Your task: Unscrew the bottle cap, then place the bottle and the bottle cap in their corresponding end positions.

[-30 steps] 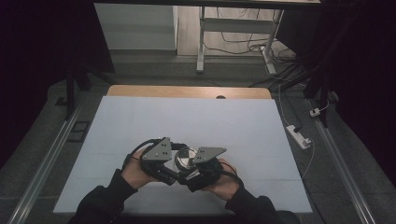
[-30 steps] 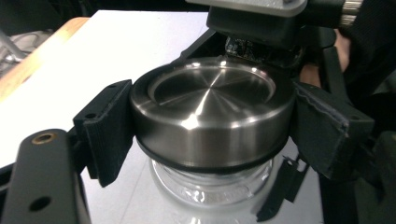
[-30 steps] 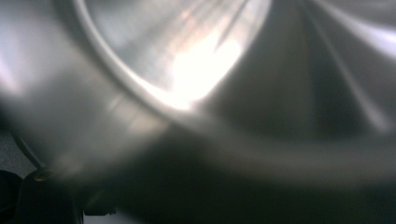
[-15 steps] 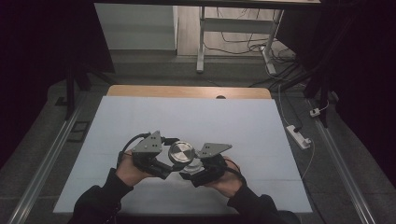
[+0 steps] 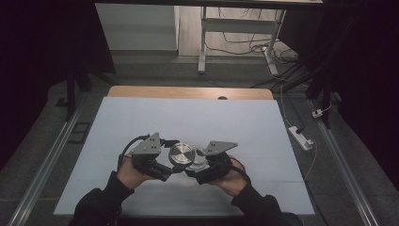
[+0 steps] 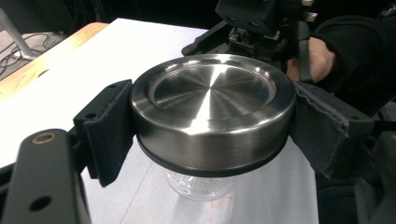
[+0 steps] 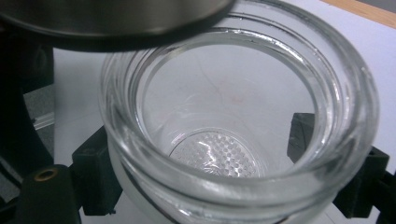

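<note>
We have both hands low over the near middle of the table (image 5: 141, 117), closer to its near edge than its far one. Our left hand-held gripper (image 5: 175, 154) is clamped on the steel lid (image 6: 212, 109): its two padded jaws press the lid's rim from opposite sides, and the lid sits level, face up, with its dark sealing ring showing underneath. Our right hand-held gripper (image 5: 200, 160) holds the glass jar (image 7: 238, 116), with its jaws set either side of the body below the rim; the jar stands upright, mouth open, and appears empty down to its dimpled base.

What matters is how the lid lies against the jar's mouth. In the left gripper view the jar shows directly beneath the lid, with a clear gap between them. In the right gripper view the lid's underside covers the far-left part of the mouth, so it sits off-centre, towards our left hand's side. If we mean to close the jar, the lid must shift across until the two rims line up, then come straight down, kept flat. A tilted lid would likely catch the glass lip.
</note>
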`<action>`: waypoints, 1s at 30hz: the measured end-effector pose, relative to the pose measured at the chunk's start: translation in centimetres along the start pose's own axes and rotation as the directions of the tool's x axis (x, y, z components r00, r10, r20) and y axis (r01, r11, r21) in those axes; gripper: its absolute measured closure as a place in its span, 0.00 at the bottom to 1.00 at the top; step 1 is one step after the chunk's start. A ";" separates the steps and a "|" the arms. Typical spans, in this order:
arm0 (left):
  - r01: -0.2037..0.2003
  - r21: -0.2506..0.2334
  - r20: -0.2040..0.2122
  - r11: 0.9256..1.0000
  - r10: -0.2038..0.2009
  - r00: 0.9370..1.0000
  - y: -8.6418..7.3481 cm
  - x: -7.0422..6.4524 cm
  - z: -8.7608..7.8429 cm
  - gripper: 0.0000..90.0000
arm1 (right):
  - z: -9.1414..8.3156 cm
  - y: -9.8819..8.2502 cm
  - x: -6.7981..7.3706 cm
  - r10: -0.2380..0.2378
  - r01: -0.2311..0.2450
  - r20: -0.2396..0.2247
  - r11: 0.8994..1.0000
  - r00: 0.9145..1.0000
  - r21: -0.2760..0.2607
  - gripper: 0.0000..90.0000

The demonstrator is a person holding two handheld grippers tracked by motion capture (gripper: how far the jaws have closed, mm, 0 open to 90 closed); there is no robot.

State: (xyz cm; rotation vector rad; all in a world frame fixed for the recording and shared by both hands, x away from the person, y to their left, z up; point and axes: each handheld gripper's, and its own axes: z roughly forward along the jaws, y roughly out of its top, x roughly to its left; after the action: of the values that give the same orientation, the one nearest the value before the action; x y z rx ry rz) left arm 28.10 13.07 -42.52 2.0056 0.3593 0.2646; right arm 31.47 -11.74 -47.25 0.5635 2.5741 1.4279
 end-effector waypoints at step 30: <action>0.010 -0.033 0.024 0.999 -0.010 1.000 -1.0 -1.1 -0.1 0.22 | -0.8 0.1 -3.3 0.056 -0.055 0.102 0.998 0.993 -0.019 0.17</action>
State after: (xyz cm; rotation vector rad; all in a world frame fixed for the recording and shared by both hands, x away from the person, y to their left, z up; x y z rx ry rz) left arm 26.88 13.13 -43.42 1.9724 0.3475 0.2387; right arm 34.32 -13.61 -46.89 0.6922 2.4837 1.3973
